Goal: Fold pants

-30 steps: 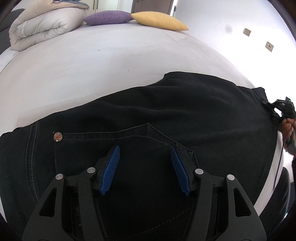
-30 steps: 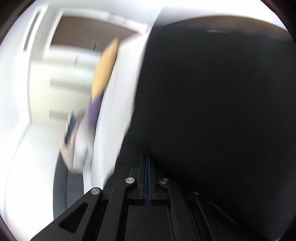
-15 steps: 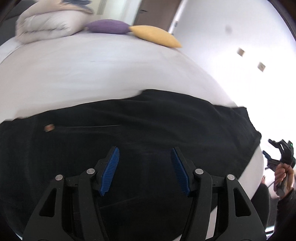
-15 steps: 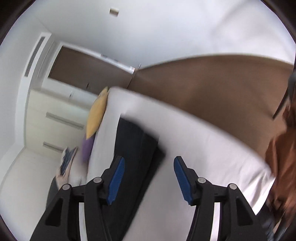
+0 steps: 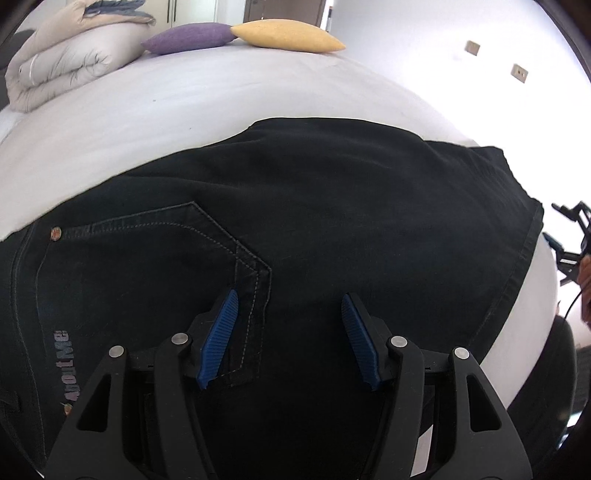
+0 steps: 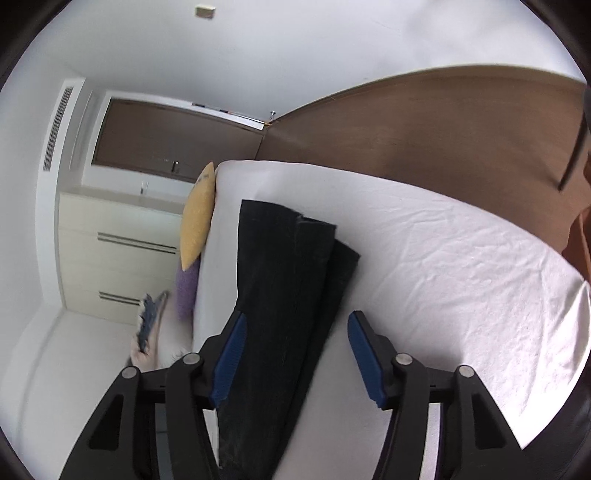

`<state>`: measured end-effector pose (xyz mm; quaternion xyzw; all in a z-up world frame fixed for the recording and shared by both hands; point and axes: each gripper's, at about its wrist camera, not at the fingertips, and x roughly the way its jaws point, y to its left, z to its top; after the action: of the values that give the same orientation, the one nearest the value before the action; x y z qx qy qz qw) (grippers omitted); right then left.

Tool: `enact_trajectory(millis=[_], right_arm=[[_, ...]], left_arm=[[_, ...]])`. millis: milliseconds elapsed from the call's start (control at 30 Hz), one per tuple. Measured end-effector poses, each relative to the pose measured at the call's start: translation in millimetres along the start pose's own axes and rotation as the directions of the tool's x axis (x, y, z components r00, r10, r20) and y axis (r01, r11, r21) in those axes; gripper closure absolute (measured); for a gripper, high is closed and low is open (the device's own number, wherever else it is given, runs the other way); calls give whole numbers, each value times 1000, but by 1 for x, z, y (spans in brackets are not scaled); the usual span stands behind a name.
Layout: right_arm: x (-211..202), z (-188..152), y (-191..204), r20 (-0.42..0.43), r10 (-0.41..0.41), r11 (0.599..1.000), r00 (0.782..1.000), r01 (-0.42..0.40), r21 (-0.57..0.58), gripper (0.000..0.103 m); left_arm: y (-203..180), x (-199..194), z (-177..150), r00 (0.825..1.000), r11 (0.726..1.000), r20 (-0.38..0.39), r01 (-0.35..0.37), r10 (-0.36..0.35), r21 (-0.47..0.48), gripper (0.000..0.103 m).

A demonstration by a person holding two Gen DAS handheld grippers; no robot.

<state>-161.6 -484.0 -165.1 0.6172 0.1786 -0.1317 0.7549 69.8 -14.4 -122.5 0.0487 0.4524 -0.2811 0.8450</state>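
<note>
Black denim pants [image 5: 314, 229] lie flat on the white bed [image 5: 184, 96], back pocket and rivet up, legs doubled over each other. My left gripper [image 5: 288, 332] is open and empty just above the seat, by the pocket's corner. My right gripper [image 6: 295, 354] is open and empty, held off the bed's edge. Its view is rolled sideways and shows the pants [image 6: 288, 280] as a long strip across the bed [image 6: 443, 277]. The right gripper also shows at the right edge of the left wrist view [image 5: 570, 243].
A folded duvet [image 5: 62, 62], a purple cushion [image 5: 188, 37] and a yellow cushion [image 5: 288, 35] lie at the bed's far end. A white wall with sockets is to the right. A wooden floor [image 6: 443, 122] and a cream drawer unit [image 6: 122, 251] show beyond the bed.
My right gripper opened, let go of the pants and pulled back off the bed's edge. My left gripper shifted a little to the right over the seat, still open.
</note>
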Motion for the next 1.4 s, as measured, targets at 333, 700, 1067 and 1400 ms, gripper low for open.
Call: enact_trajectory(millis=[333, 700, 1067, 1400], right_arm=[[31, 35, -2, -15, 33, 999, 999, -33, 19, 70], [16, 1, 57, 61, -72, 947, 996, 88, -309, 96], [115, -268, 128, 232, -370, -74, 900, 220, -973, 96], [108, -289, 126, 334, -270, -178, 903, 294, -939, 95]], left_arm=[[4, 4, -1, 1000, 999, 18, 17, -16, -34, 46], [6, 2, -3, 999, 998, 31, 32, -30, -58, 46], [7, -9, 0, 998, 992, 52, 53, -47, -113, 44], [-23, 5, 42, 929, 870, 29, 357, -369, -340, 26]])
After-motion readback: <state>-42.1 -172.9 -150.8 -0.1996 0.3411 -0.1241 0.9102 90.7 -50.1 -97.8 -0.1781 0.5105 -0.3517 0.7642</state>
